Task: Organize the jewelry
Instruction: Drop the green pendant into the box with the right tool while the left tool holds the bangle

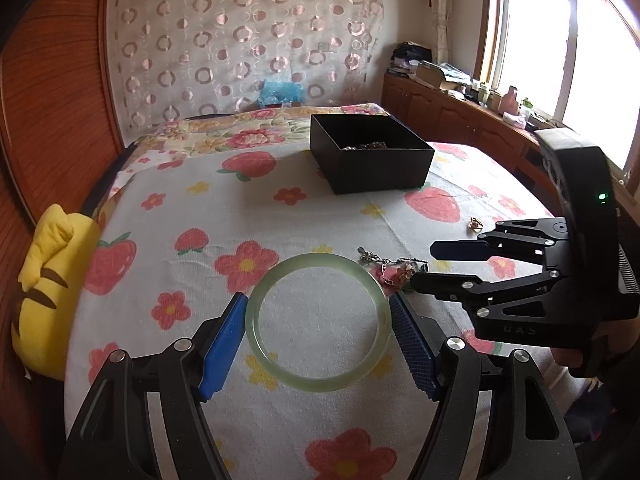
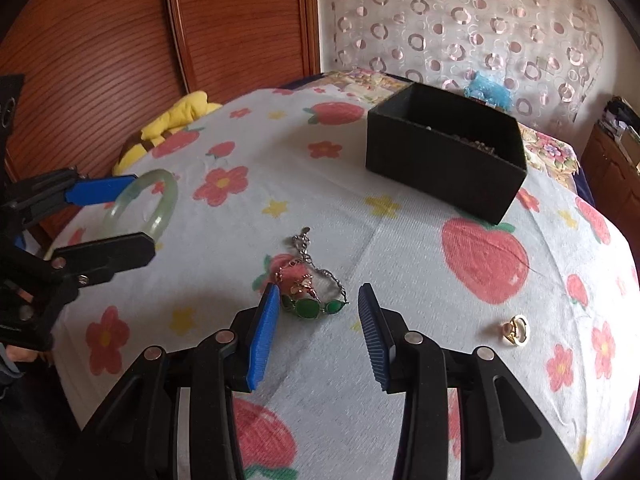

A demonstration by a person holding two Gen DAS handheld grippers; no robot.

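A pale green jade bangle [image 1: 318, 322] sits between the blue pads of my left gripper [image 1: 318, 304], which is shut on its two sides; the bangle also shows in the right wrist view [image 2: 154, 208], lifted and tilted above the sheet. My right gripper [image 2: 318, 292] is open and empty, just short of a chain bracelet with green stones [image 2: 316, 300] and a tangle of chains [image 2: 304, 268]. A gold ring [image 2: 515, 330] lies to the right. An open black box [image 1: 370, 152] with some jewelry inside stands farther back.
The bed has a white sheet with strawberries and flowers [image 1: 248, 208]. A yellow plush toy [image 1: 52, 288] lies at its left edge against a wooden wardrobe [image 2: 120, 40]. A curtain hangs behind, and a cluttered wooden cabinet [image 1: 460, 108] stands under the window on the right.
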